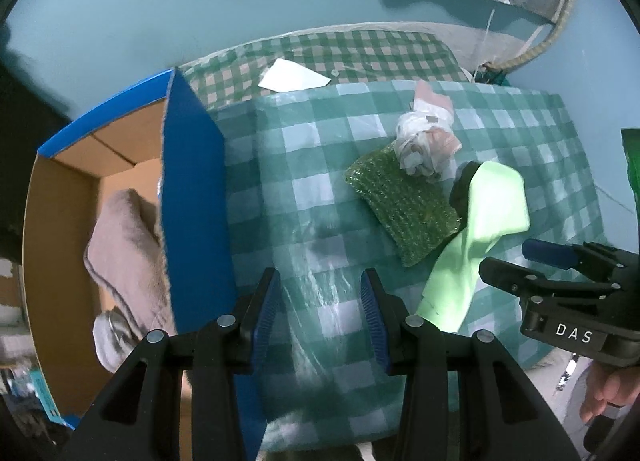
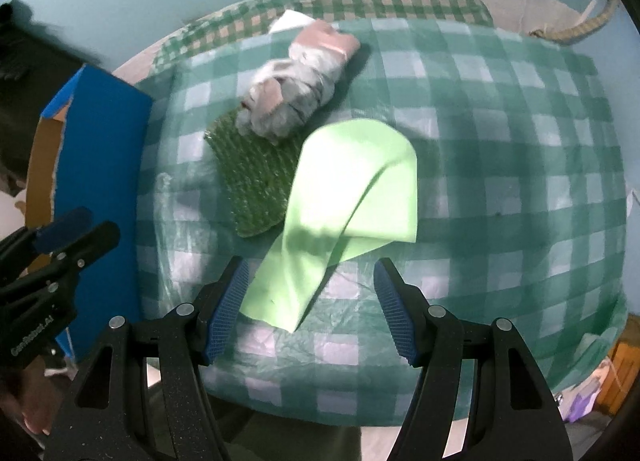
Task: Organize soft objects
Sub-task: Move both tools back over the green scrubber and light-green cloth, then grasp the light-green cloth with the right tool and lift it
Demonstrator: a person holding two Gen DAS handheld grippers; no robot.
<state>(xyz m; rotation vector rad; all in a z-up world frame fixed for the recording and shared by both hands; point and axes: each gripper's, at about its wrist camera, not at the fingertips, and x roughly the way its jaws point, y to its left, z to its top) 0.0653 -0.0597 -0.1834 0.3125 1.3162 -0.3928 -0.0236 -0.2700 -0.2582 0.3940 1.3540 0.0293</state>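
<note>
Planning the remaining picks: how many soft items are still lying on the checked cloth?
3: a light green cloth nearest the right tool, a green bubble-wrap pad beside it, and a knotted plastic bundle resting on the pad's far end.

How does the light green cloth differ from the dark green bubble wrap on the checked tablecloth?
The cloth is pale, smooth and opaque; the bubble wrap is dark, bumpy and glossy. The cloth is folded over on itself in a long strip; the wrap lies flat as a rectangle. A white bundle rests on the wrap's far end, nothing on the cloth. Both are green and lie touching.
</note>
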